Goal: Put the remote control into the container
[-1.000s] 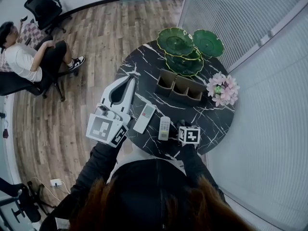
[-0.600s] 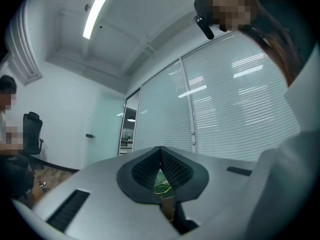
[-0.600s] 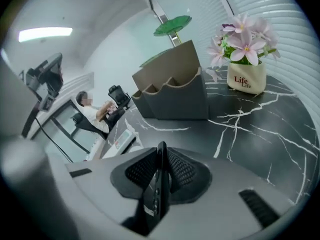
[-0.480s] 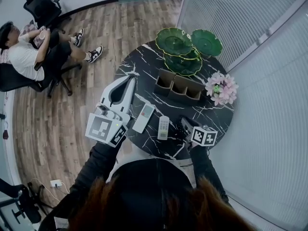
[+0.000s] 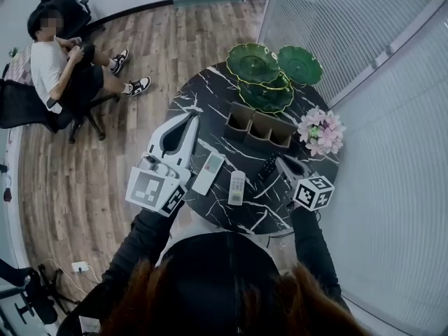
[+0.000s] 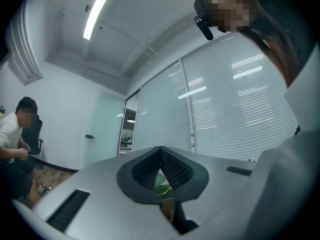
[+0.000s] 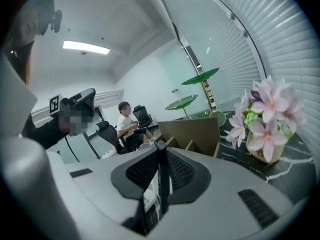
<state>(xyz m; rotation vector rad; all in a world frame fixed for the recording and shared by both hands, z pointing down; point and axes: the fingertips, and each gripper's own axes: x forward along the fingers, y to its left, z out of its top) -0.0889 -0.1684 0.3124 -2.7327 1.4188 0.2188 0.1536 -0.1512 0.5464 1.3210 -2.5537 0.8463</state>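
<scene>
Presently on record, item by item.

Table (image 5: pixel 210 96): round, black with white veins, standing on a wooden floor.

Container (image 5: pixel 273 143): brown open box with several compartments, at the far middle of the table. In the right gripper view it shows as a brown box (image 7: pixel 192 131) just beyond the jaws. No remote can be seen in it.

Black remote (image 5: pixel 268 168): on the near side of the container and outside it, over the right part of the table. It lies between the second pale remote and the right gripper's body. In the right gripper view it stands edge-on as a thin dark slab (image 7: pixel 161 184) between the two pads.

Right gripper (image 5: pixel 278 162): pinching the black remote. Its jaws have just been closing, and both pads now press on the slab's flat sides (image 7: pixel 160 154). Its marker cube sits at the table's near right edge.

Left gripper (image 5: pixel 190 117): over the table's left edge, jaws pressed together with nothing between them (image 6: pixel 160 151).

First pale remote (image 5: pixel 210 172): flat on the table, near front, beside the left gripper.

Second pale remote (image 5: pixel 239 186): flat on the table, just right of the first and apart from it.

Green plates (image 5: pixel 269 72): a tiered stand at the far edge, behind the container.

Pink flowers (image 5: pixel 322 130): a small pot to the right of the container, also at the right of the right gripper view (image 7: pixel 270 114).

Seated person (image 5: pixel 59 68): on an office chair, well apart from the table.
</scene>
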